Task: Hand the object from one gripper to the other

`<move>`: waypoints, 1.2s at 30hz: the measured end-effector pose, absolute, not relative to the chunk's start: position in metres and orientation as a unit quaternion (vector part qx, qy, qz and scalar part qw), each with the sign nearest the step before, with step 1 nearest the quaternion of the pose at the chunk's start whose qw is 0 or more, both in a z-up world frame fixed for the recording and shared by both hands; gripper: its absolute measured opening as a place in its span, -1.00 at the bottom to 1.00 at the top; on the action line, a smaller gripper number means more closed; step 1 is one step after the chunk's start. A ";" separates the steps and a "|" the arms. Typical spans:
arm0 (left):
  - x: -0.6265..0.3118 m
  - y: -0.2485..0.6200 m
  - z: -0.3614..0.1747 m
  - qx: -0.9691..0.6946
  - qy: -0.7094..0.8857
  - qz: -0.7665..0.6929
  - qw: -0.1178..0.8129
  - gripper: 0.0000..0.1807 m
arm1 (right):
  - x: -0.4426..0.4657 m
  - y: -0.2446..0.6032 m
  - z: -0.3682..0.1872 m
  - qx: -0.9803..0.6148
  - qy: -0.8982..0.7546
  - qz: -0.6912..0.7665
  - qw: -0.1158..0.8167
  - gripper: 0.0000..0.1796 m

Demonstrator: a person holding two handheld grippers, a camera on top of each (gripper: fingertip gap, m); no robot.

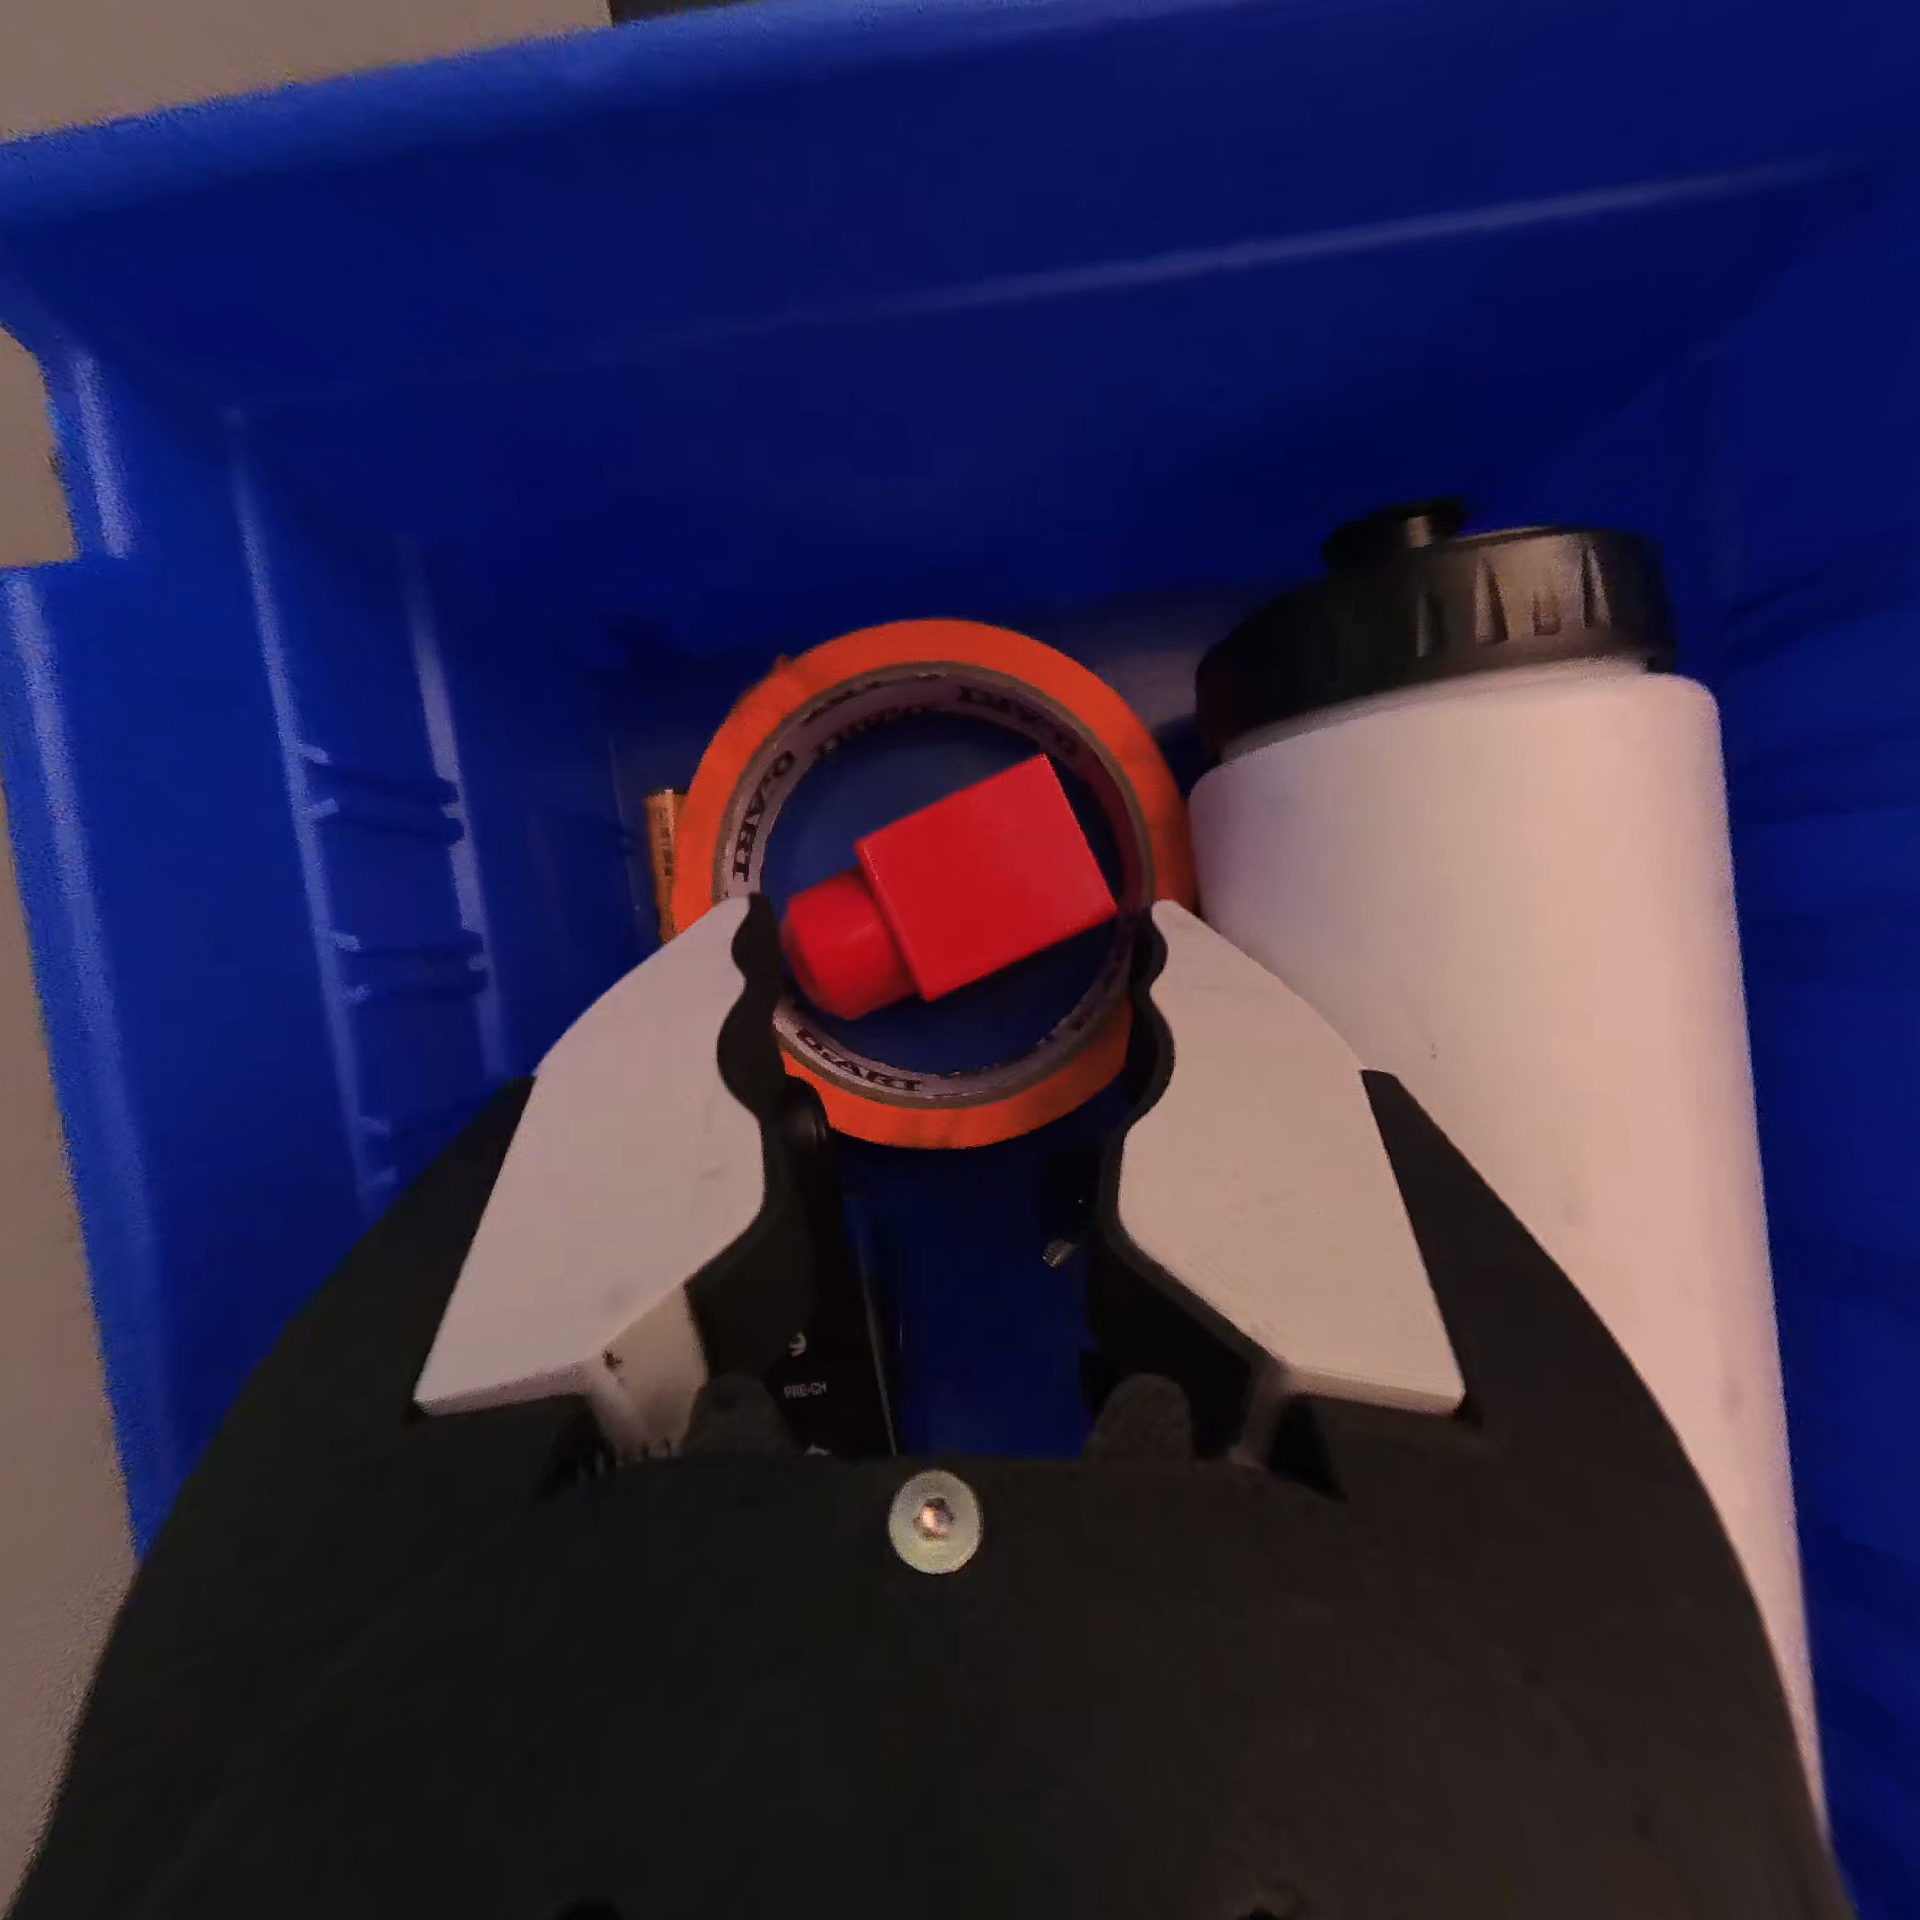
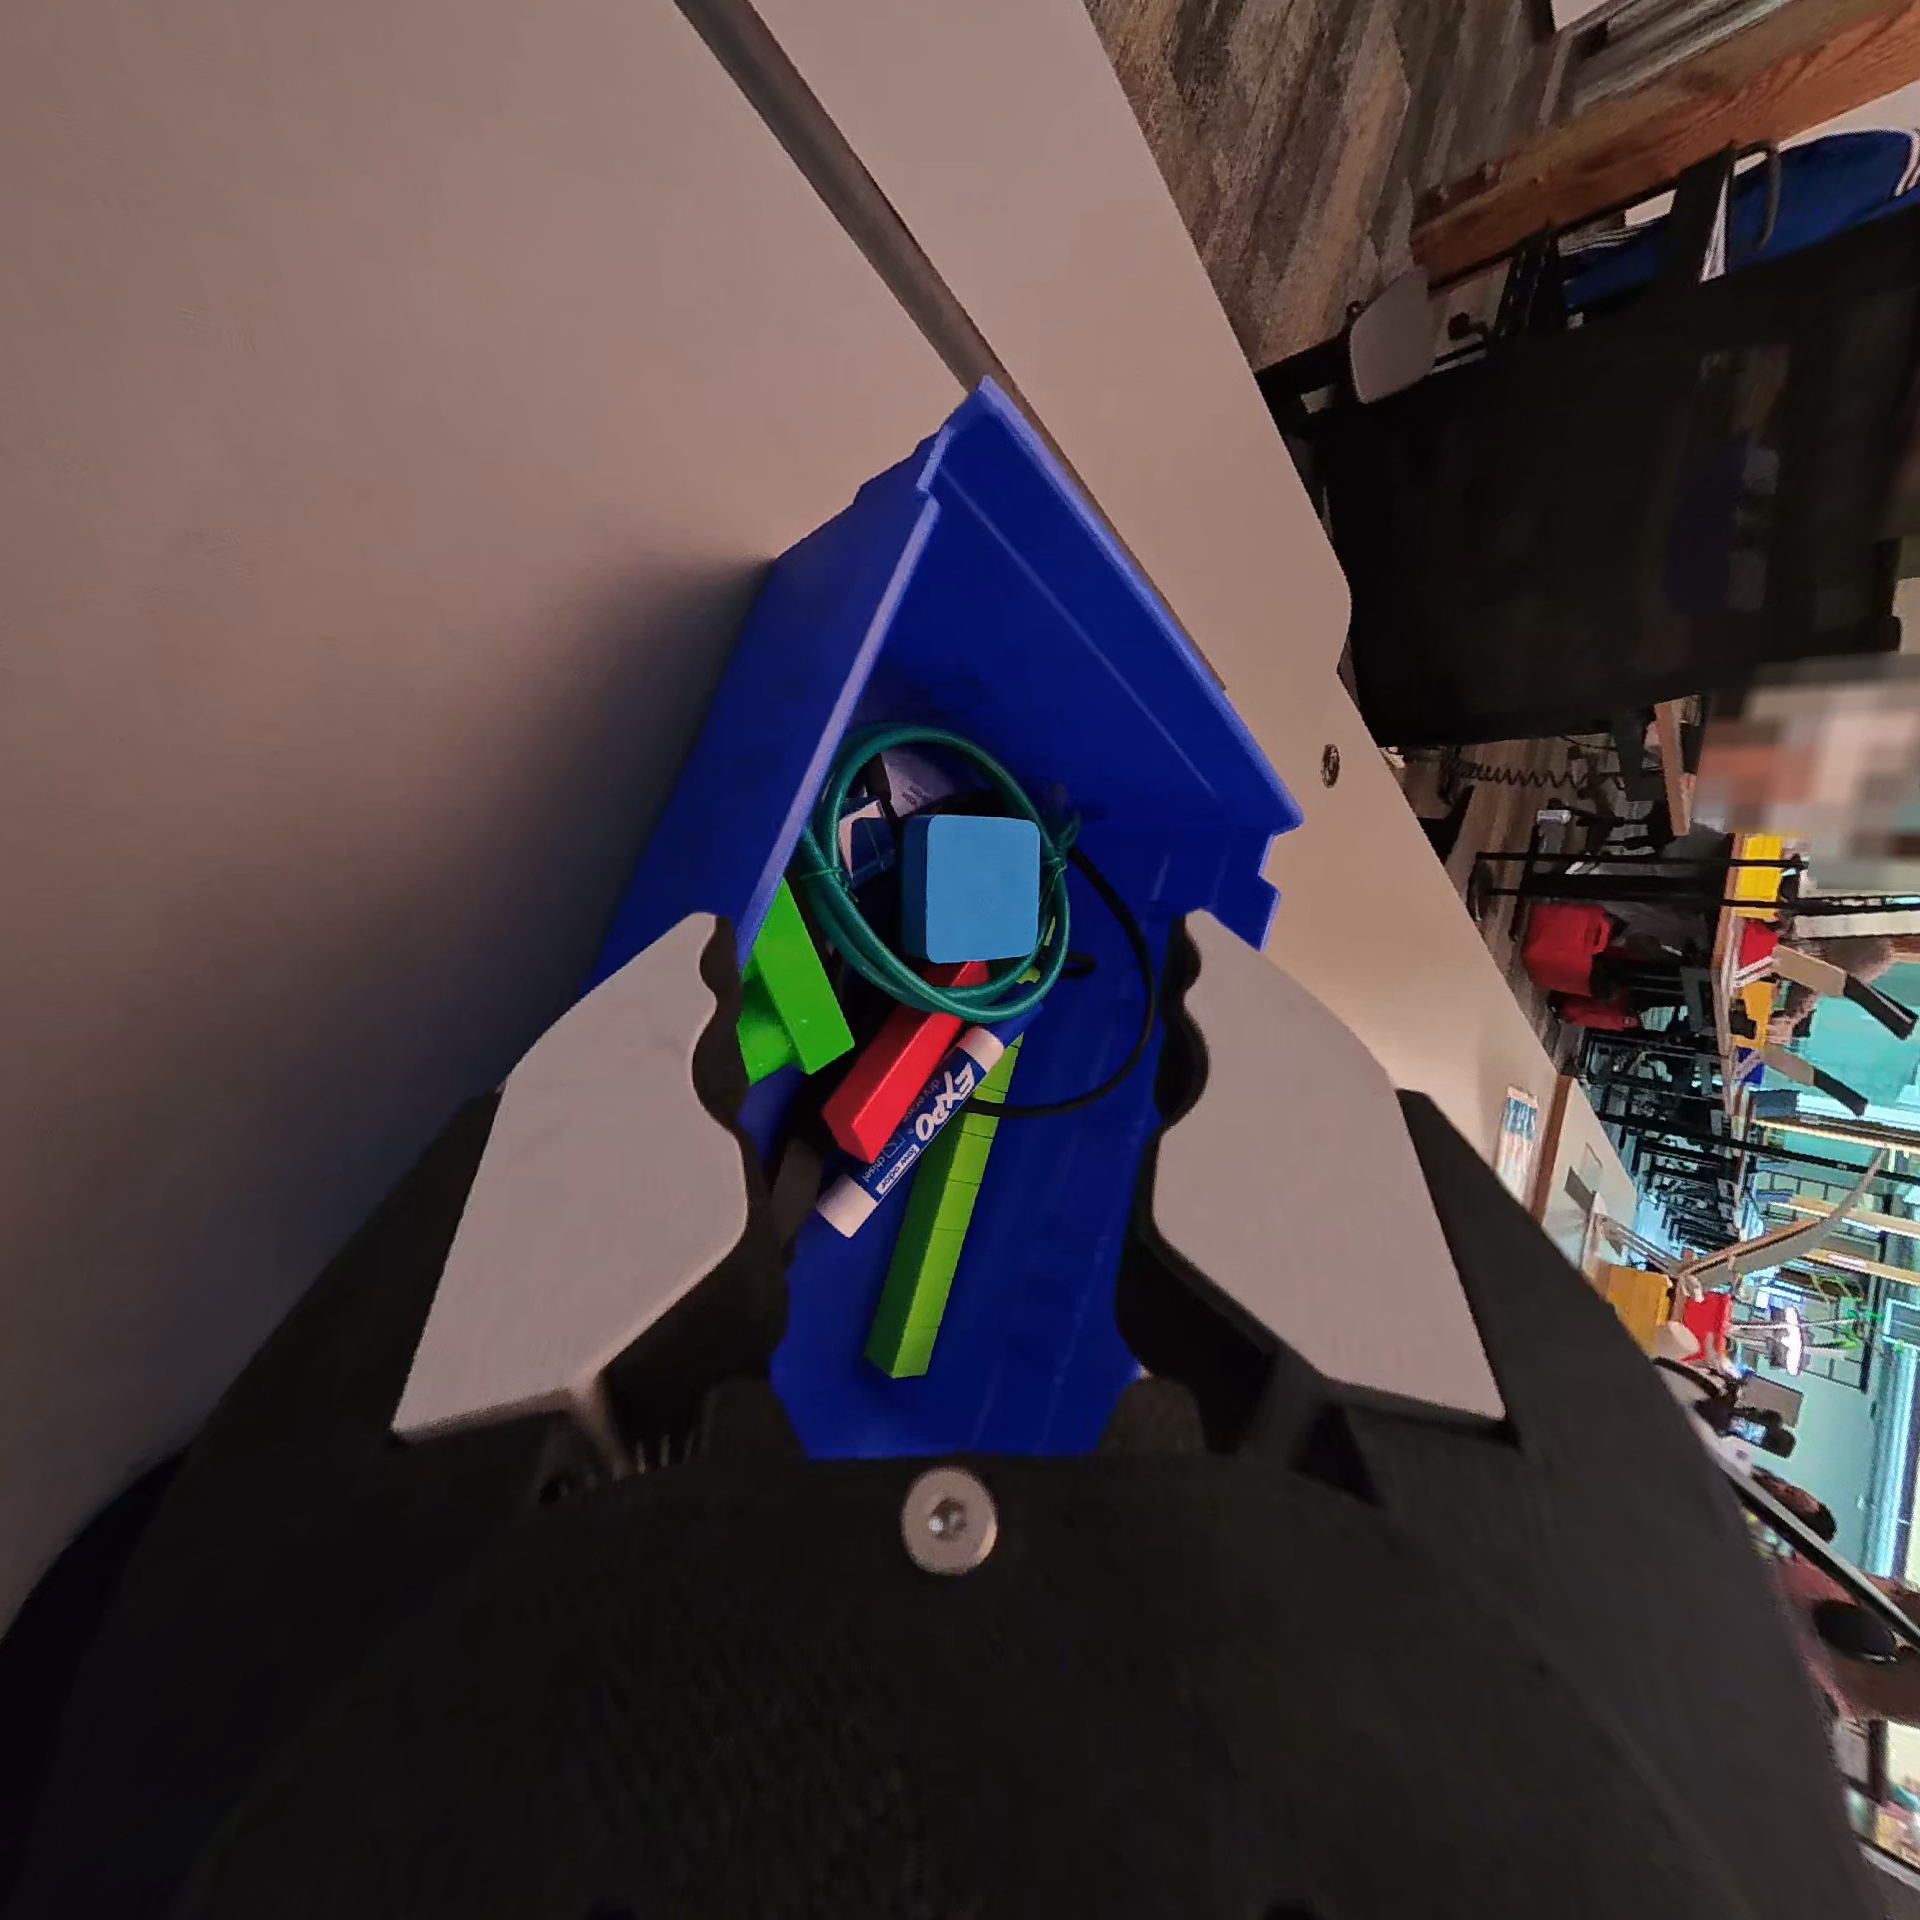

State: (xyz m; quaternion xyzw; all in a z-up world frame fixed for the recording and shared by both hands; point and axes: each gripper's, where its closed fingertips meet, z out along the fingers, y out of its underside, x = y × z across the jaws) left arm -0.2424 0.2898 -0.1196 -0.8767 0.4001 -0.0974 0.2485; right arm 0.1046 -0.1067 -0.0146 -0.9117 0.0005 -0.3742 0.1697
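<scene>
In the left wrist view, my left gripper (image 1: pixel 951 920) is open inside a blue bin (image 1: pixel 935 312), its fingertips on either side of a red block with a round peg (image 1: pixel 956 899). The block lies inside the ring of an orange tape roll (image 1: pixel 935 883) on the bin floor. In the right wrist view, my right gripper (image 2: pixel 951 940) is open and empty above another blue bin (image 2: pixel 1039 644). That bin holds a light blue cube (image 2: pixel 971 899), a teal coiled cable (image 2: pixel 940 987), a red block (image 2: pixel 899 1060), a marker (image 2: pixel 925 1127) and green blocks (image 2: pixel 935 1247).
A white bottle with a black cap (image 1: pixel 1496 987) lies along the right side of the left bin, close to my right finger. An orange-yellow item (image 1: pixel 662 852) peeks out left of the tape. The right bin sits on a white table (image 2: pixel 364 520); chairs and shelves lie beyond its edge. Spacing between my two grippers at the tips: around 55 cm.
</scene>
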 end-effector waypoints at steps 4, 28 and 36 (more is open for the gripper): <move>-0.239 0.291 -0.121 -0.872 0.421 -0.095 0.231 -0.31 | 0.111 -0.109 -0.015 -0.915 0.011 -0.365 0.174 -0.14; -0.235 0.239 0.019 -0.793 0.430 -0.243 0.357 -0.48 | 0.117 -0.108 -0.003 -0.885 0.012 -0.440 0.154 -0.19; -0.208 0.151 0.102 -0.665 0.487 -0.407 0.394 -0.49 | 0.122 -0.101 -0.019 -0.875 -0.010 -0.470 0.113 -0.19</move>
